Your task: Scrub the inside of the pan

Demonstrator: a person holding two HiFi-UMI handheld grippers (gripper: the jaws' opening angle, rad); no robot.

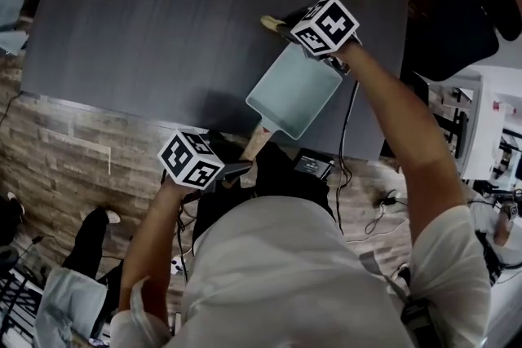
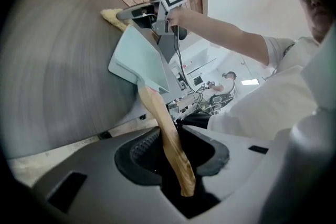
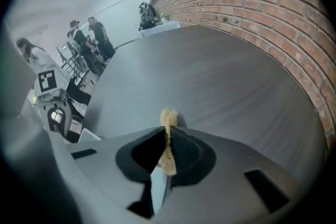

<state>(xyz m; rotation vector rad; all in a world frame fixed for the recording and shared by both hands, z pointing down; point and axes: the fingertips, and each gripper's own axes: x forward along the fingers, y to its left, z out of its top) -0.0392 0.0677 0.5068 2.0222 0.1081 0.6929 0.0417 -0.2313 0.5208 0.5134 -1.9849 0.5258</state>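
Note:
A square pale blue pan (image 1: 294, 90) is held over the near edge of the dark grey table (image 1: 163, 28). Its wooden handle (image 1: 255, 144) points toward me, and my left gripper (image 1: 243, 169) is shut on it; in the left gripper view the handle (image 2: 173, 144) runs between the pads. My right gripper (image 1: 285, 27) is at the pan's far corner, shut on a tan scrubbing sponge (image 1: 271, 21). In the right gripper view the sponge (image 3: 168, 139) is pinched between the pads, and a pale strip of the pan (image 3: 157, 186) shows just below it.
A brick wall (image 3: 262, 18) runs along the table's far side. A black chair (image 1: 453, 33) stands at the right, and cables (image 1: 347, 167) lie on the stone-patterned floor. Several people (image 3: 84, 39) stand far off beyond the table.

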